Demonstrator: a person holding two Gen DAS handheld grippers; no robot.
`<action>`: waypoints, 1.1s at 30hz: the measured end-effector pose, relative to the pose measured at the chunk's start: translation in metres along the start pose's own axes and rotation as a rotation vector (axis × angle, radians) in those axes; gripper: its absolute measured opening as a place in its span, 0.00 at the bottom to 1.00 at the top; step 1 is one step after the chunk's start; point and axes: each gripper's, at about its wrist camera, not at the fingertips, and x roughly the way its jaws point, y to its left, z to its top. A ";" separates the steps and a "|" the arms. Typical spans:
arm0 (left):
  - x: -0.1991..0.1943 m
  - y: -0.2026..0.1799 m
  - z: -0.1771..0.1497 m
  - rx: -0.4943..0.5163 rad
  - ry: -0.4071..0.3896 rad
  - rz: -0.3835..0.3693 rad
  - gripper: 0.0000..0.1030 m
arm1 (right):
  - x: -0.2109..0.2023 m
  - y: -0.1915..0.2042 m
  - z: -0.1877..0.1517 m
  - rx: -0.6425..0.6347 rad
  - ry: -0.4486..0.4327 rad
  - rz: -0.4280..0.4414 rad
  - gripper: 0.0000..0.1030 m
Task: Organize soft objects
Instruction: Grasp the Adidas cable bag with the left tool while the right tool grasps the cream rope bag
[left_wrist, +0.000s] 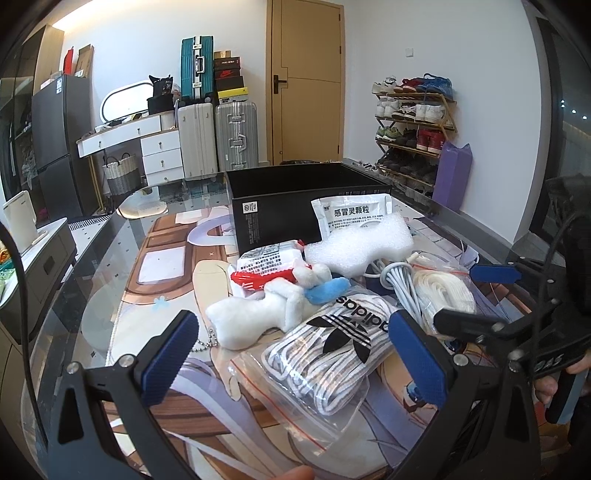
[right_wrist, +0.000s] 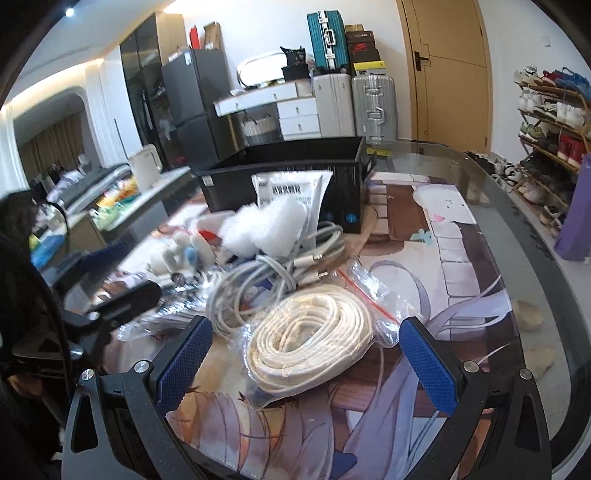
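Nearest the left wrist camera, the left gripper (left_wrist: 291, 354) stands wide open, holding nothing, its blue pads on either side of a clear zip bag of striped laces (left_wrist: 325, 354) with a black trefoil logo; whether the pads touch the bag cannot be told. Just beyond the bag lies a white plush toy (left_wrist: 258, 314) with a blue part, then a red-and-white packet (left_wrist: 266, 264), a block of white foam (left_wrist: 360, 245) and a medicine sachet (left_wrist: 351, 214) leaning against the open black box (left_wrist: 273, 218). The right gripper (right_wrist: 306, 358) is likewise spread wide and empty, flanking a bagged coil of cream cord (right_wrist: 310, 339) on the printed mat (right_wrist: 461, 280). Behind the coil a tangle of grey cables (right_wrist: 273, 273) lies between it and the box.
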 end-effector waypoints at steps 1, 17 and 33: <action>0.000 0.000 0.000 -0.001 0.000 0.000 1.00 | 0.002 0.001 -0.001 -0.014 0.010 -0.020 0.99; 0.001 -0.002 0.000 0.005 -0.001 0.000 1.00 | 0.000 -0.031 0.004 0.038 0.054 -0.047 0.99; 0.002 -0.005 -0.001 0.022 0.008 -0.015 1.00 | 0.013 -0.034 0.004 0.043 0.063 -0.161 0.71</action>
